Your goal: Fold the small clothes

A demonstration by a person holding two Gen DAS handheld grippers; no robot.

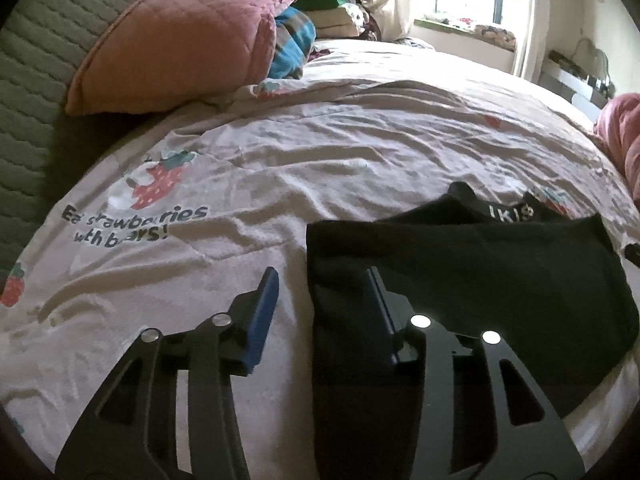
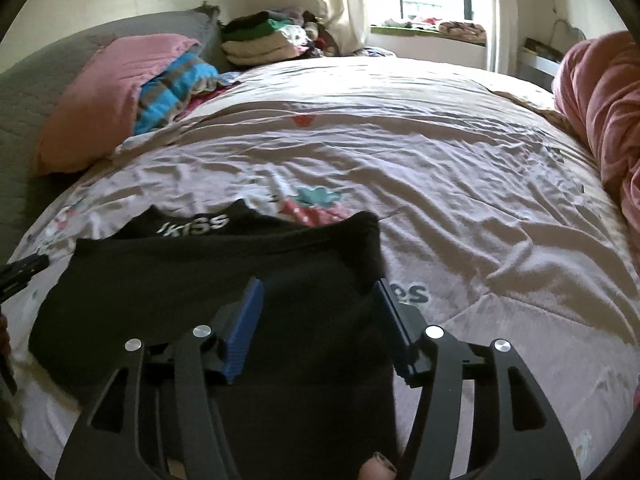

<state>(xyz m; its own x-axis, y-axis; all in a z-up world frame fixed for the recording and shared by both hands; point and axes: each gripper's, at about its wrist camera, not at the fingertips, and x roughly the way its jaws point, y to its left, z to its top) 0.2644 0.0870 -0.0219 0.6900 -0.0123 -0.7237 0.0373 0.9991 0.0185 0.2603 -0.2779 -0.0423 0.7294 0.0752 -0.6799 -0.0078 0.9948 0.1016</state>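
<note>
Black garment point(image 2: 192, 280) lies flat on the bedspread point(image 1: 304, 152); white waistband lettering reads partly "KISS". Bedspread print, left of garment: "Eat strawberries with bears!". Left gripper point(image 1: 324, 280) jaws parted, astride the garment's left edge, pads not pressing. Right gripper point(image 2: 318, 290) jaws parted over its right edge. Pink pillow point(image 1: 180, 40) beyond the garment, far left.

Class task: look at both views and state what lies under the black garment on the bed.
The black garment lies flat on the strawberry-print bedcover. Printed letters run under its right edge. Whatever print lies beneath its middle is covered.
</note>
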